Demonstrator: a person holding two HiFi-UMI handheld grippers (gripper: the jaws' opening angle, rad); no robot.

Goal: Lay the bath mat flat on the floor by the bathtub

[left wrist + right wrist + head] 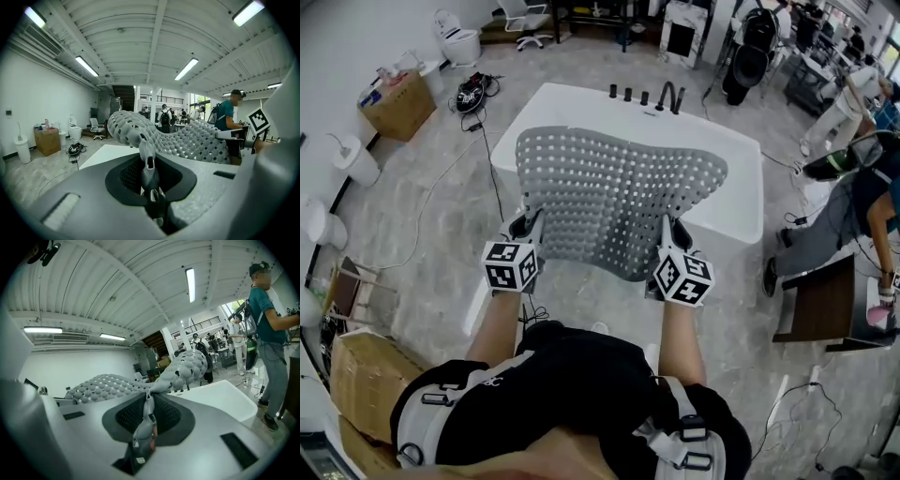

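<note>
Left gripper and right gripper each pinch the grey perforated rubber bath mat, spread mid-frame above the white bathtub.

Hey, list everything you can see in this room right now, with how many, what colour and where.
bath mat: one, grey, held up over the bathtub
bathtub: one, white, middle of the floor
taps: one set, black, bathtub's far rim
toilet: one, white, far left by the wall
cardboard boxes: two, brown, one far left, one near left
office chair: one, pale, far end
table: one, dark brown, right
people: at least two, right side
left gripper: one, black with a black-and-white cube, shut on the bath mat's near left corner
right gripper: one, same colours, shut on its near right corner
</note>
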